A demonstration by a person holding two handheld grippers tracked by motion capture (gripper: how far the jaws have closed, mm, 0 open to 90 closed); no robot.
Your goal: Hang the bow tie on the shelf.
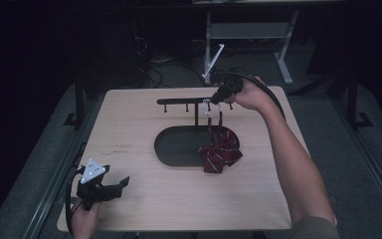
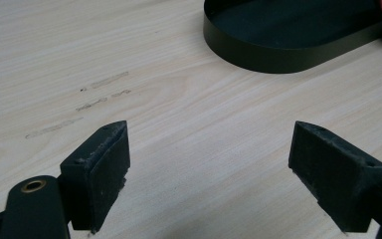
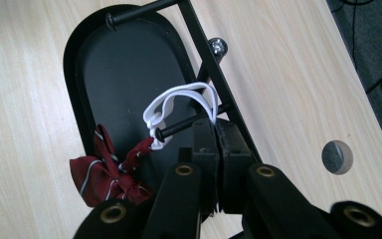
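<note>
Right hand-held gripper [image 3: 214, 130]: my jaws are pressed together at the far end of the desk, clamped on the white elastic loop where it runs down behind the peg; in the high view I hold it [image 1: 222, 94] up at the rack's right end.
Left hand-held gripper [image 2: 209, 164]: my jaws stand wide apart with nothing between them, over bare wood; in the high view it [image 1: 122, 183] sits at the near left corner of the desk, well apart from the rack.
White elastic loop [image 3: 179, 102]: it hangs over a black peg [image 3: 186, 124] of the rack, arching above it, with both ends running down; the high view shows it [image 1: 208, 108] just below my right hand [image 1: 248, 94].
Bow tie [image 3: 107, 172]: dark red with thin pale stripes, attached to the lower end of the loop; it lies crumpled at the right end of the tray, partly over the rim [image 1: 220, 153].
Tray [image 3: 79, 59]: black, oval, flat on the desk near its middle; its wall shows in the left gripper view [image 2: 268, 57].
Rack [image 1: 186, 101]: a black horizontal bar with pegs, standing on a post from the tray.
Desk [image 1: 144, 209]: light wood, with faint scuff marks [image 2: 102, 82] ahead of my left jaws.
</note>
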